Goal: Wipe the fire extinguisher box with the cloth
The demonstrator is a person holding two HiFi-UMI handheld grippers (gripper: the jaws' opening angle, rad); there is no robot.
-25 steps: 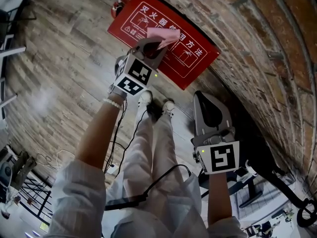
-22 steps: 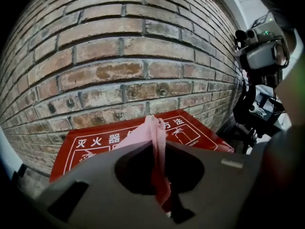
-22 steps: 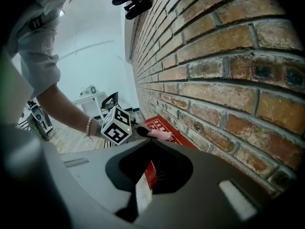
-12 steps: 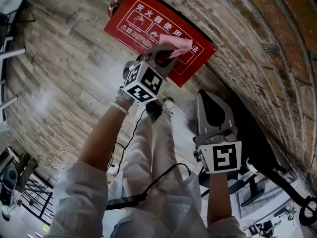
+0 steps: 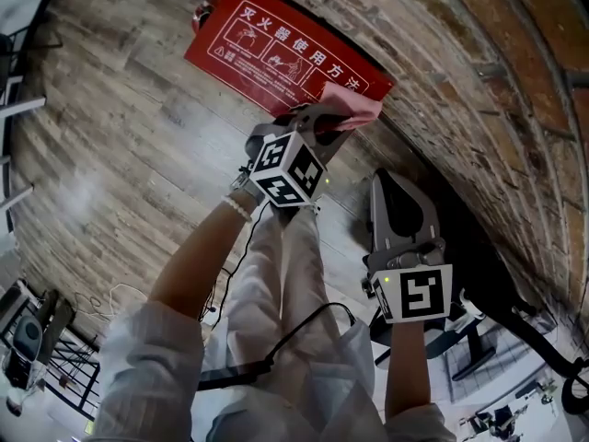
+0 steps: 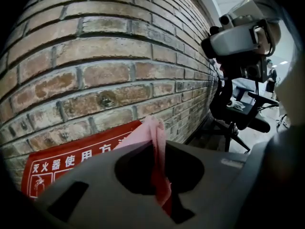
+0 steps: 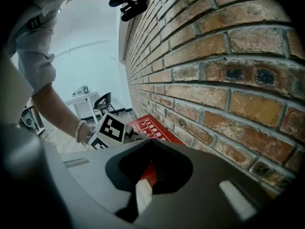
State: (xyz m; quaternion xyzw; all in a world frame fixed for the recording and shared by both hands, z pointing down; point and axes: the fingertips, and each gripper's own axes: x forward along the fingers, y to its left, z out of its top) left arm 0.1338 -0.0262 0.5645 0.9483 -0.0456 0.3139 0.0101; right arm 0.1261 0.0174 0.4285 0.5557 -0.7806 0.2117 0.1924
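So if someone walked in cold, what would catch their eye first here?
The bright red fire extinguisher box with white lettering stands out first, set against the brick wall at the top of the head view. Next comes the pink cloth, pinched in the left gripper at the box's right end. The right gripper hangs lower in the view, shut and empty.

Fire extinguisher box (image 5: 276,58), red: one; cloth (image 5: 352,102), pink: one; grippers: two, namely left gripper (image 5: 322,118) and right gripper (image 5: 394,180); marker cubes (image 5: 287,168): two, one per gripper; bead bracelet (image 5: 237,208): one; brick wall (image 5: 479,81): one.
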